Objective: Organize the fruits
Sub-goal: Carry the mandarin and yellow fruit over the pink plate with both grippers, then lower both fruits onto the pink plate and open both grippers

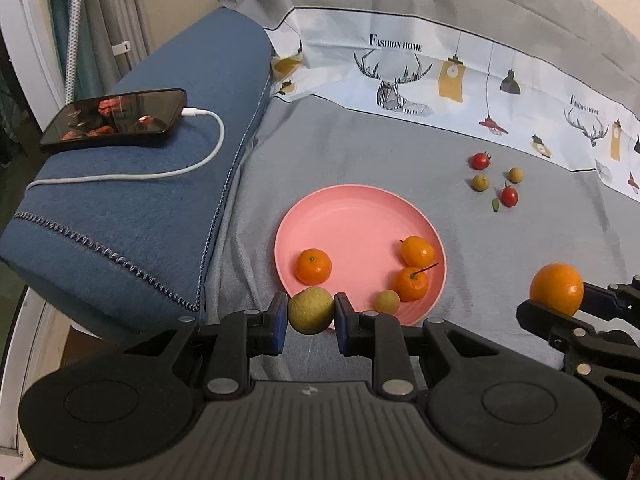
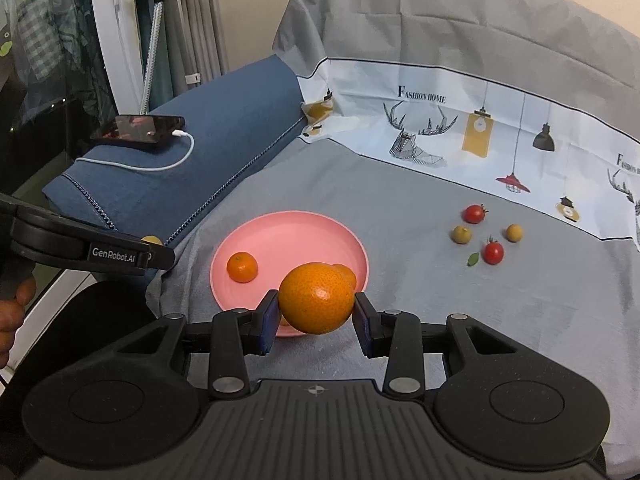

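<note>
A pink plate (image 1: 352, 220) (image 2: 304, 236) lies on the grey cloth and holds three small oranges (image 1: 314, 266) and a small yellow-green fruit (image 1: 387, 301). My left gripper (image 1: 311, 312) is shut on a yellow-green fruit (image 1: 311, 310) just above the plate's near rim. My right gripper (image 2: 316, 312) is shut on a large orange (image 2: 316, 298) (image 1: 557, 288), held above the plate's near right edge. Two cherry tomatoes (image 1: 480, 161) (image 2: 493, 252) and two small yellow-green fruits (image 1: 480, 183) (image 2: 514, 233) lie on the cloth to the far right.
A blue cushion (image 1: 160, 184) at left carries a phone (image 1: 116, 118) with a white charging cable (image 1: 200, 160). A printed white cloth (image 1: 440, 76) runs along the back. A small green leaf (image 2: 473, 259) lies by the tomatoes. Curtains hang at far left.
</note>
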